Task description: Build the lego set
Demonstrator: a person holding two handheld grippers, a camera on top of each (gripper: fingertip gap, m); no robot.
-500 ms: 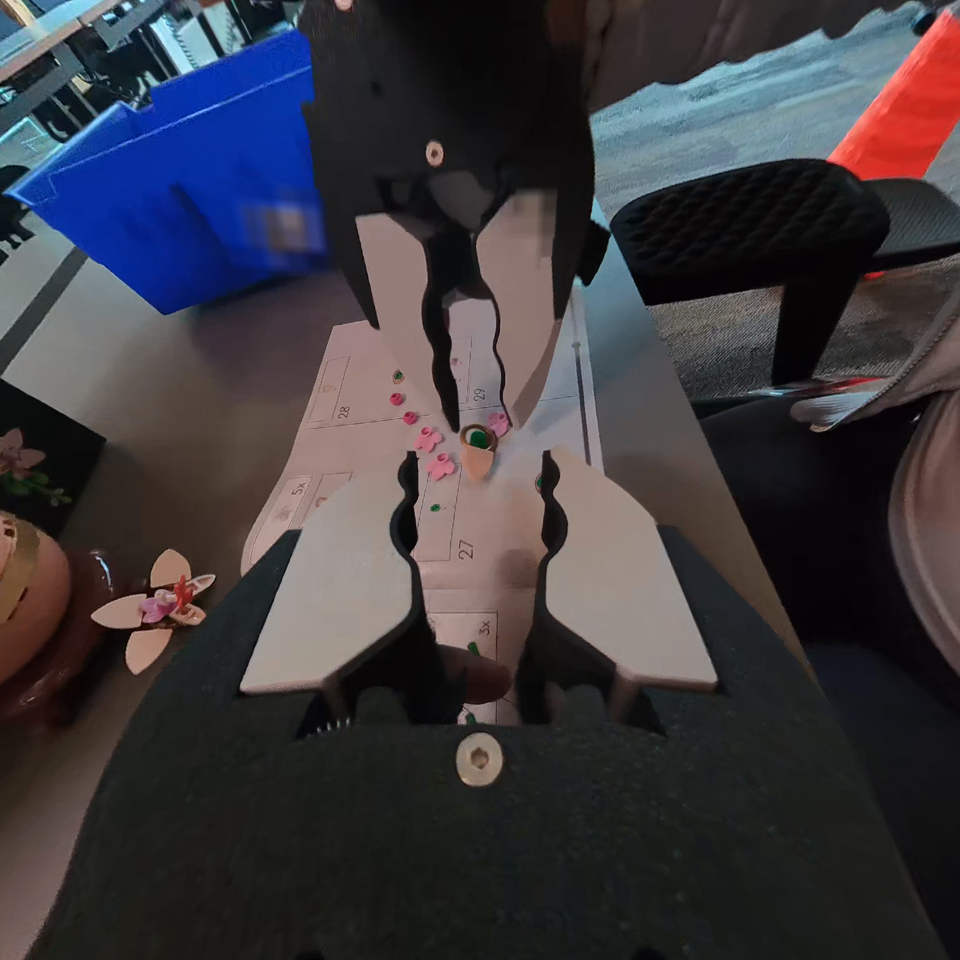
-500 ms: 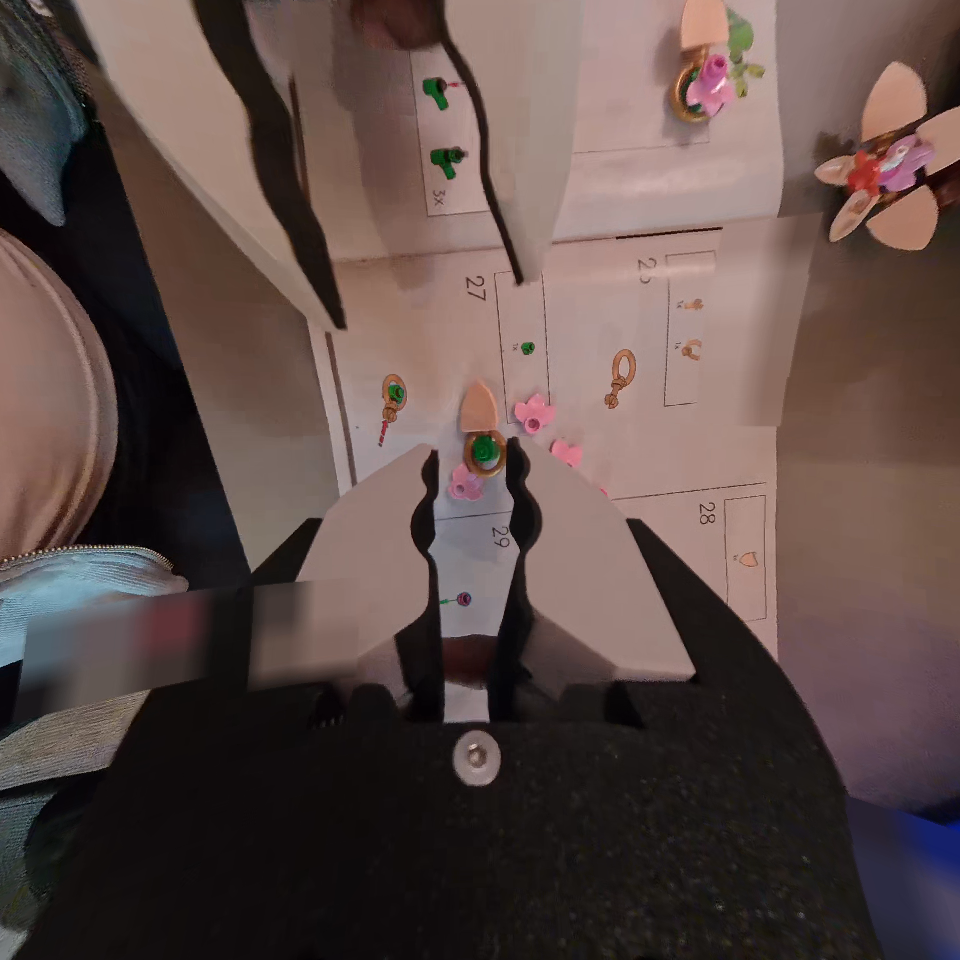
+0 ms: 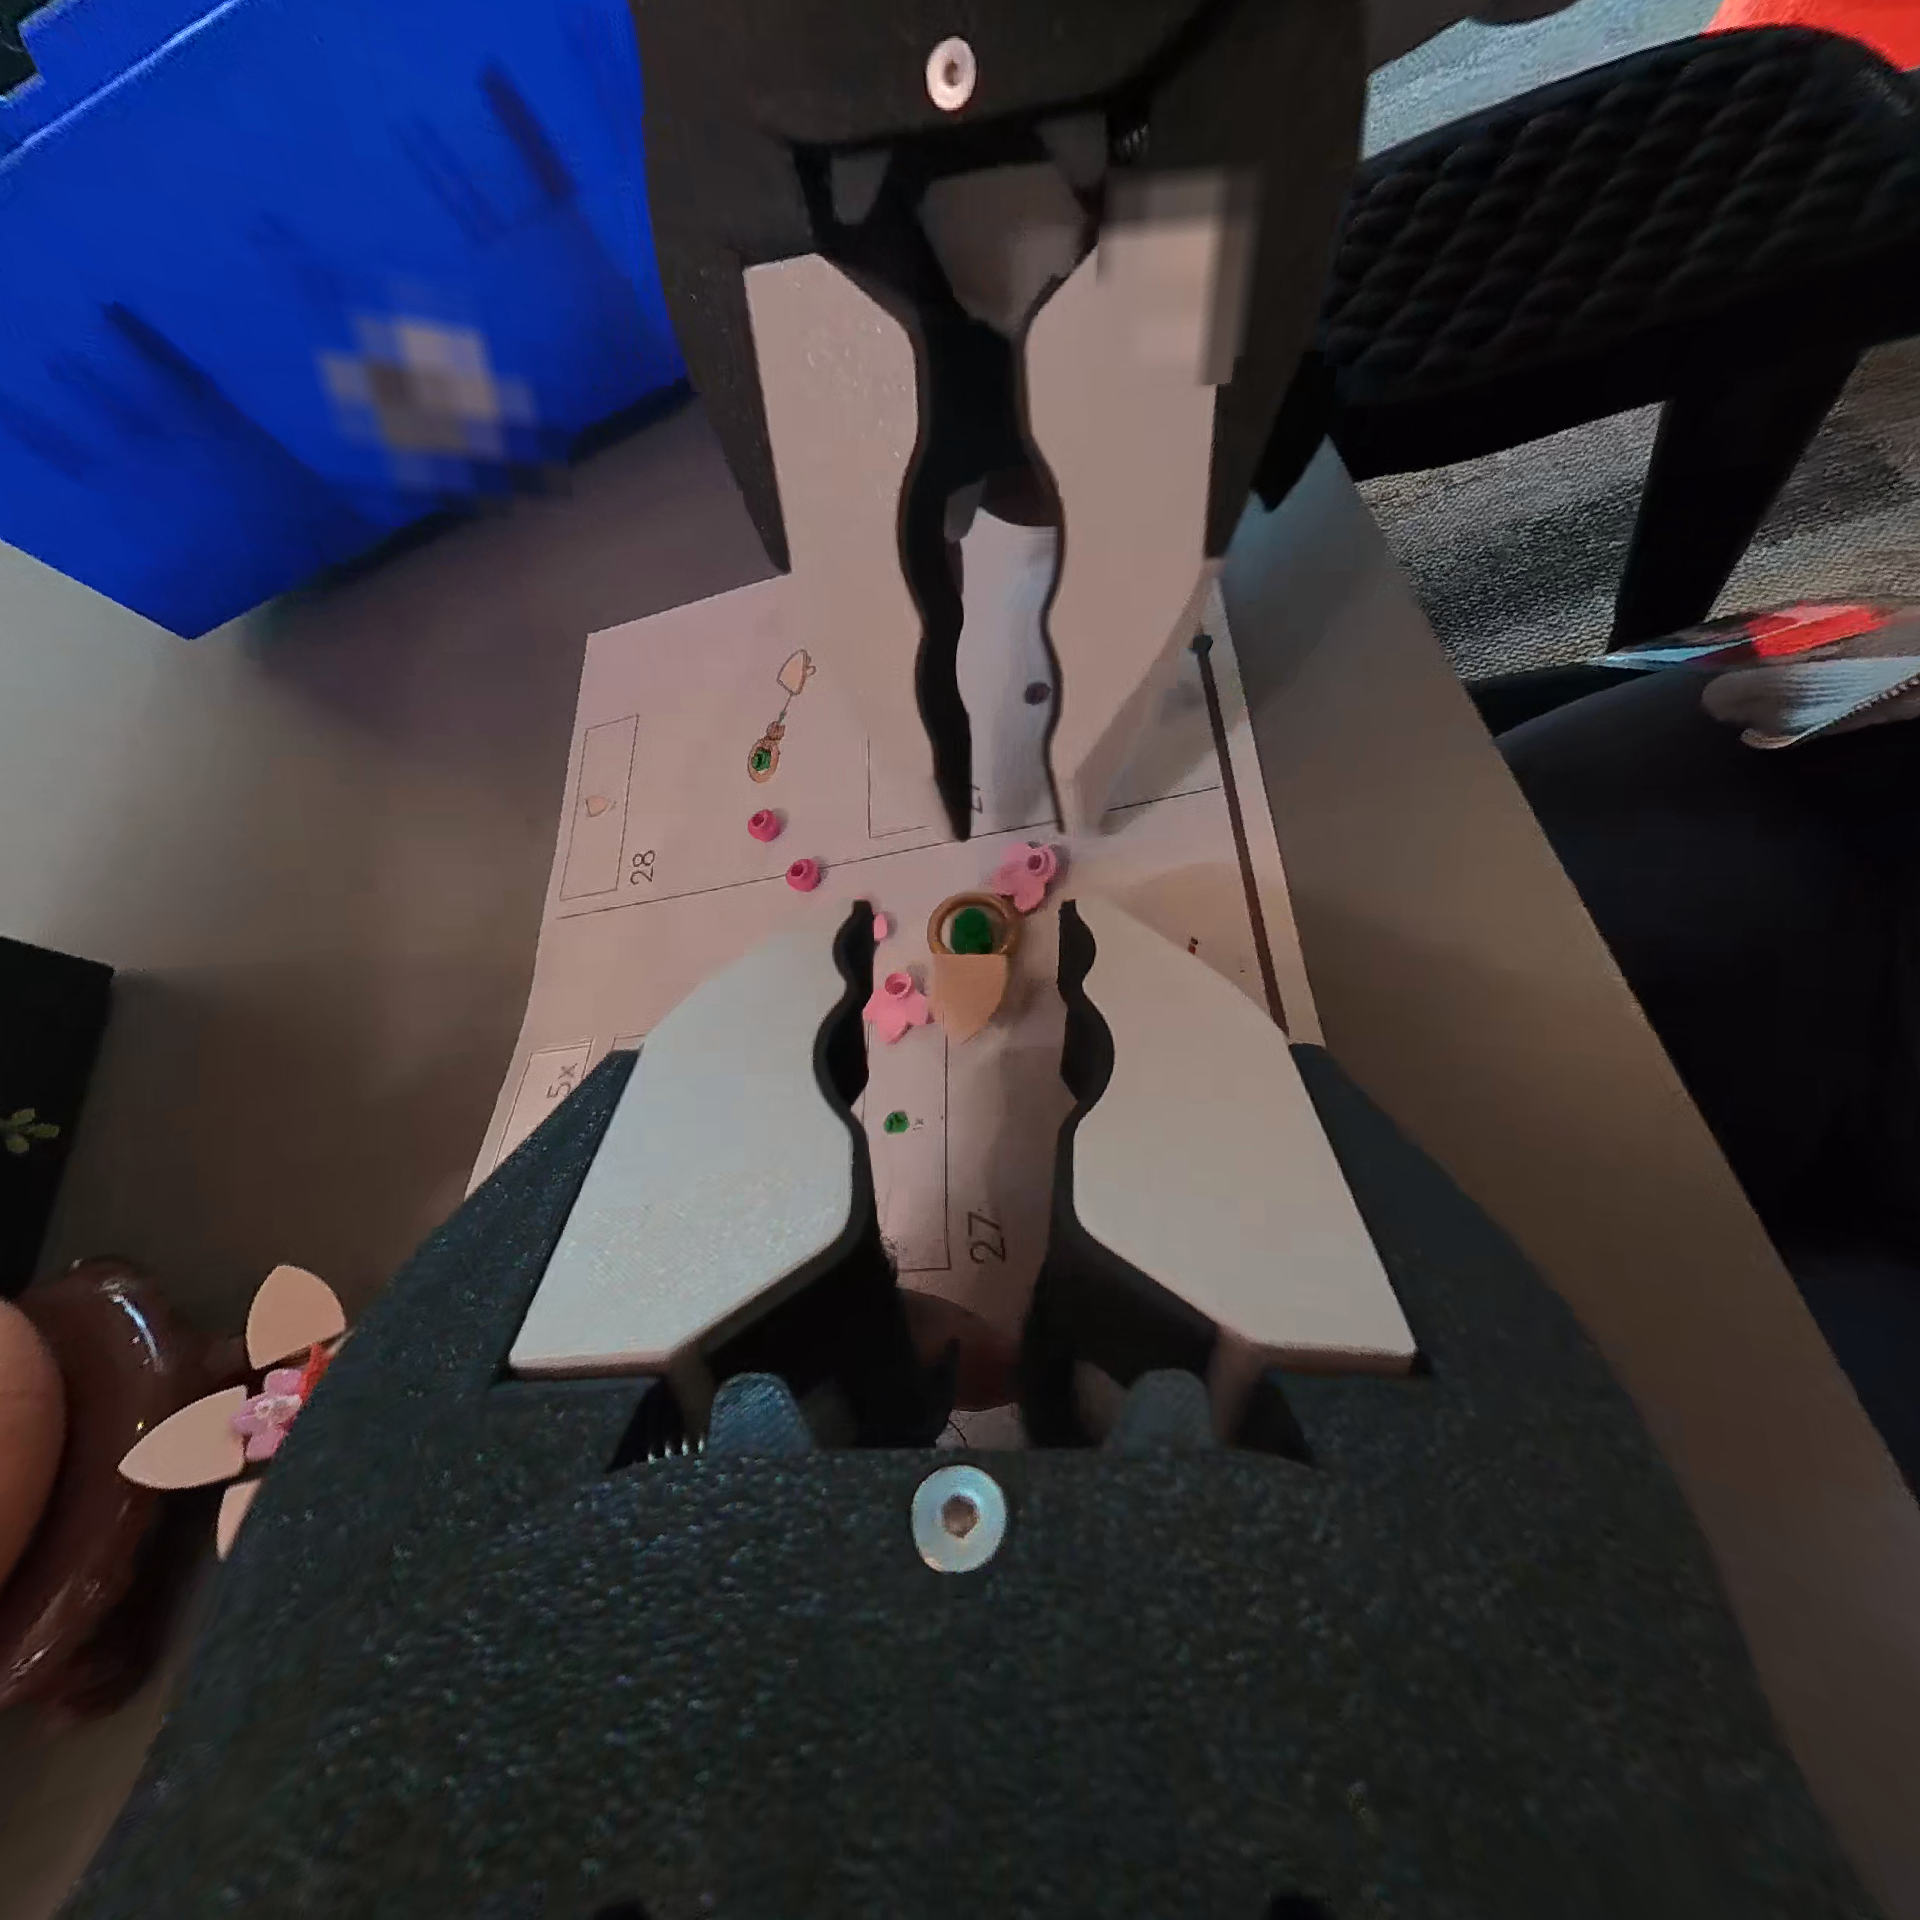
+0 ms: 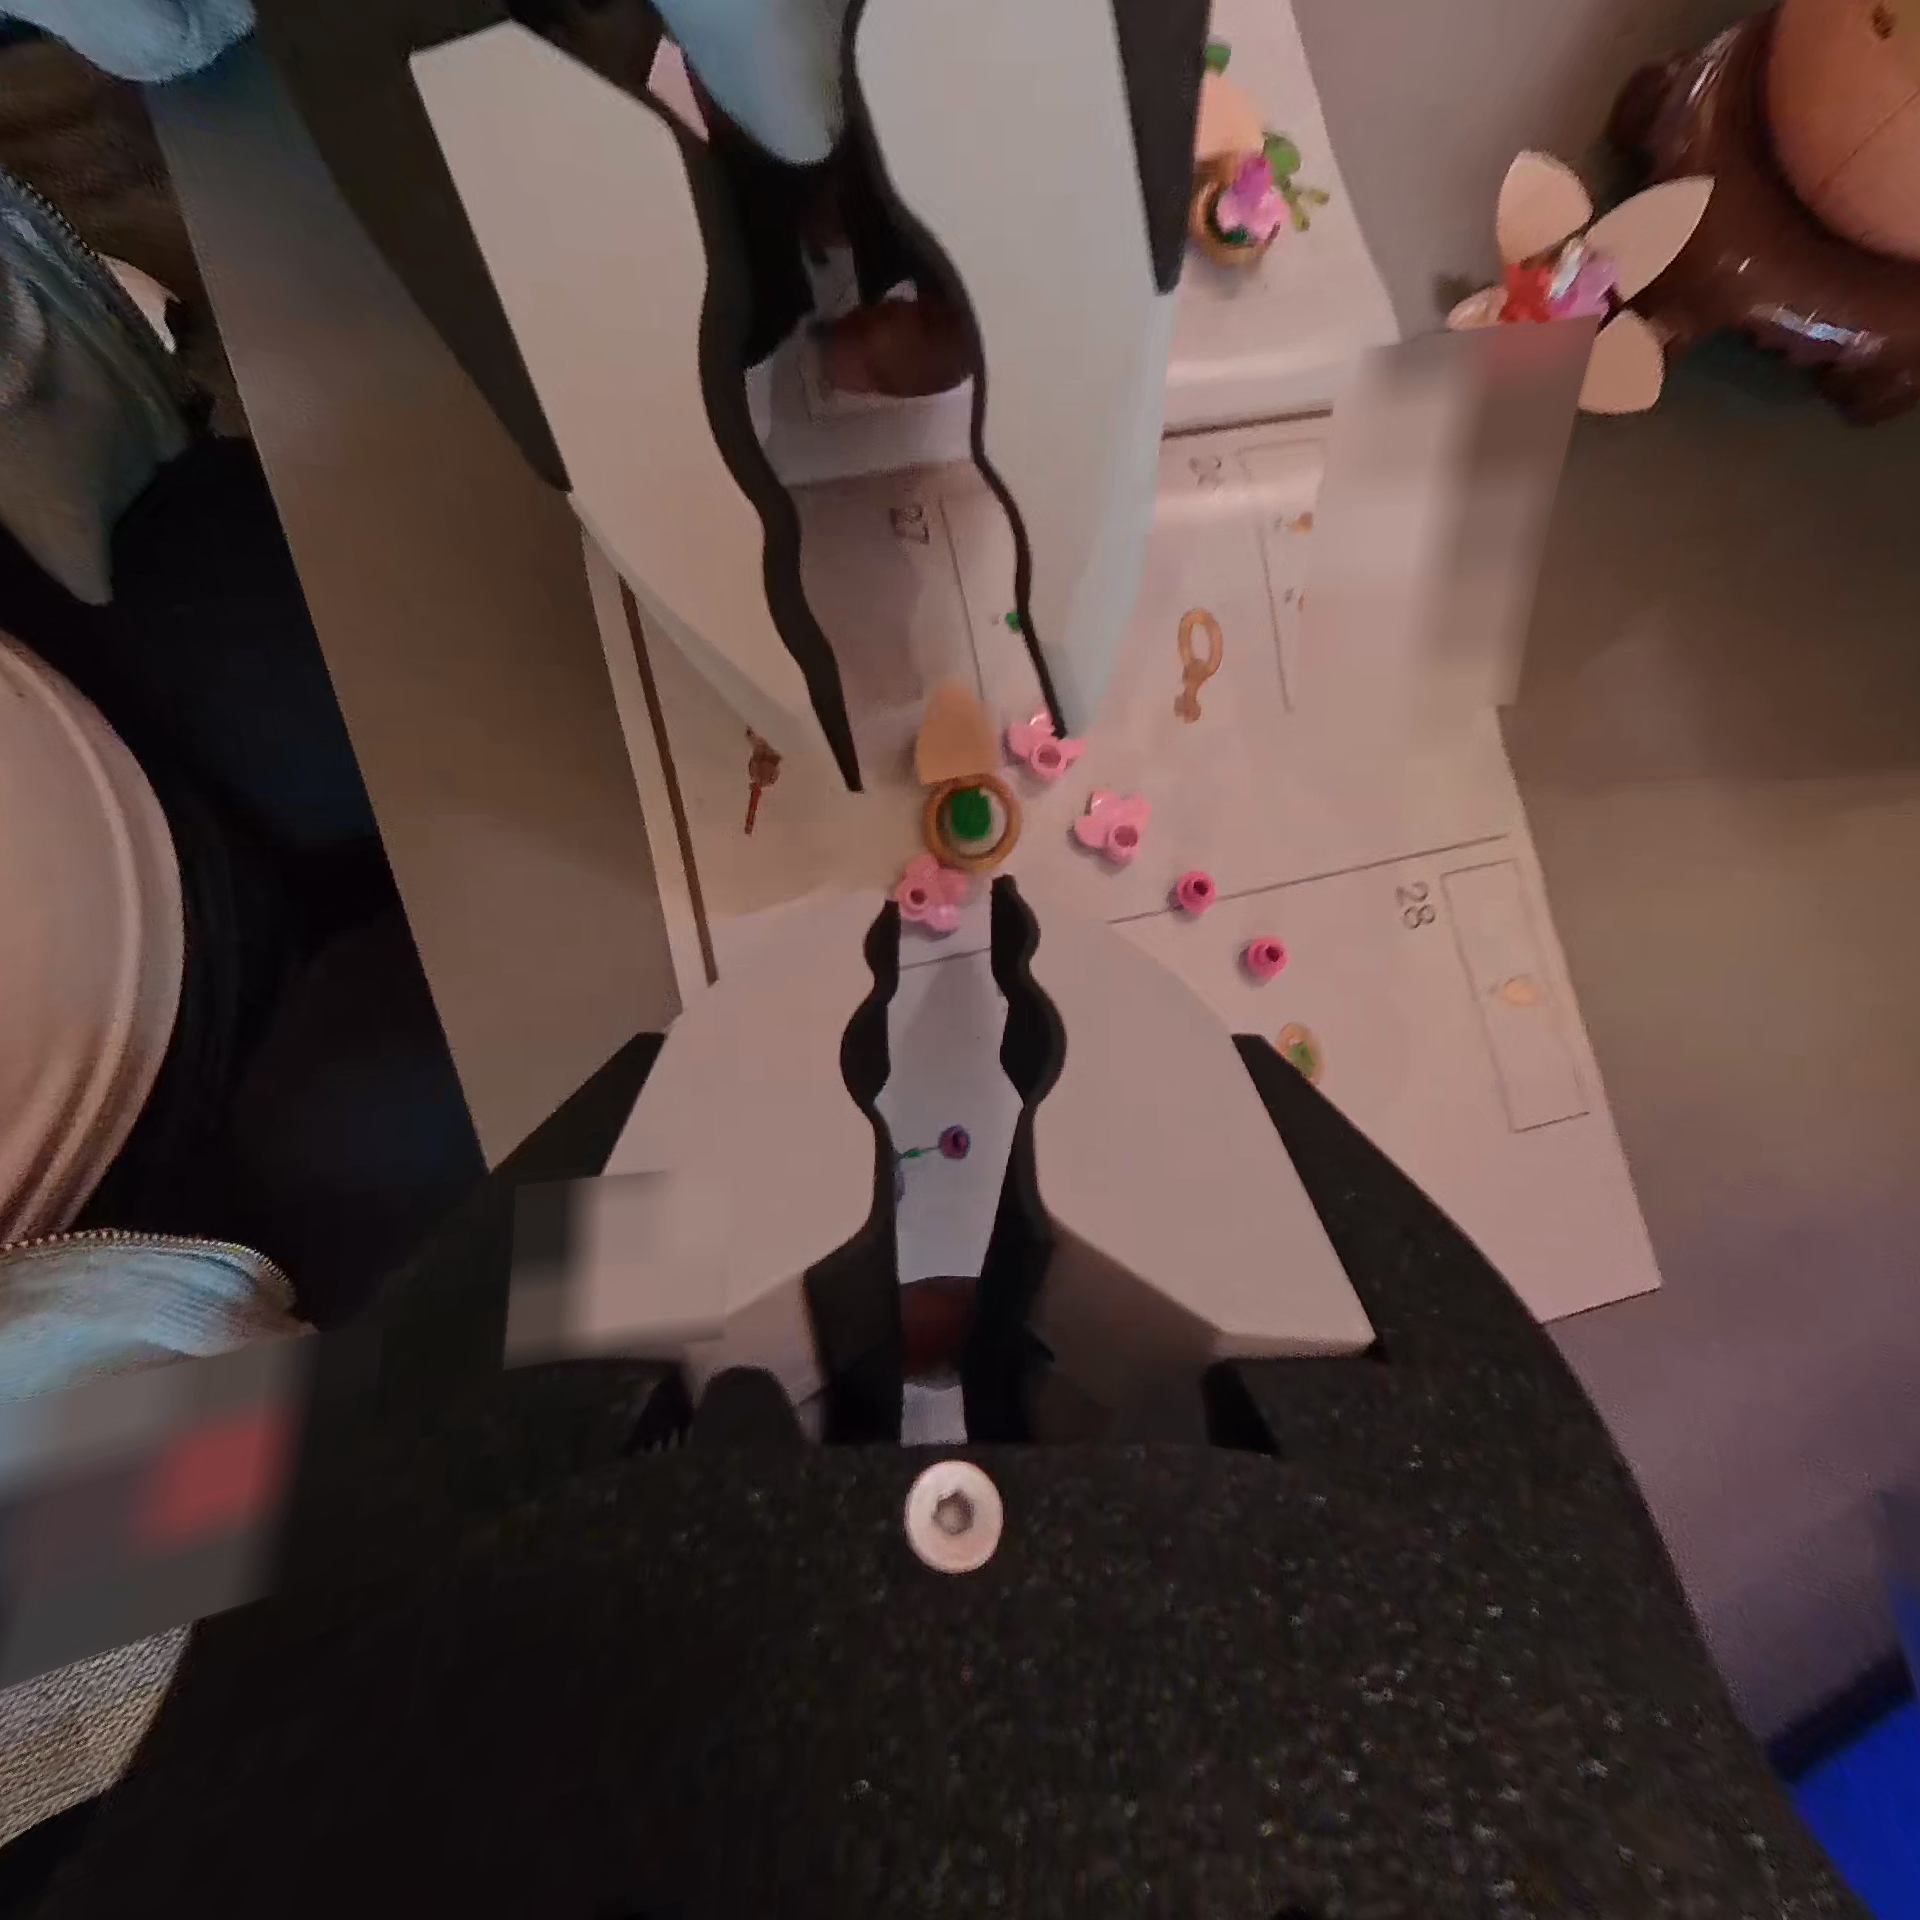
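While both point at a tan ring piece (image 3: pixel 971 961) on the instruction sheet (image 3: pixel 707 831), left gripper (image 3: pixel 961 920) and right gripper (image 4: pixel 940 899) stand spread, gripping nothing; pink flowers (image 3: pixel 896 1006) beside.

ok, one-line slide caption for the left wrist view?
Open left gripper straddles tan petal piece with gold ring on paper instruction sheet; right gripper opposite.

Black textured left claw (image 3: pixel 961 914) body, pale grey fingers, wavy black pads, silver hex screw (image 3: pixel 958 1519), grey zipped sleeve (image 4: pixel 125 1288)
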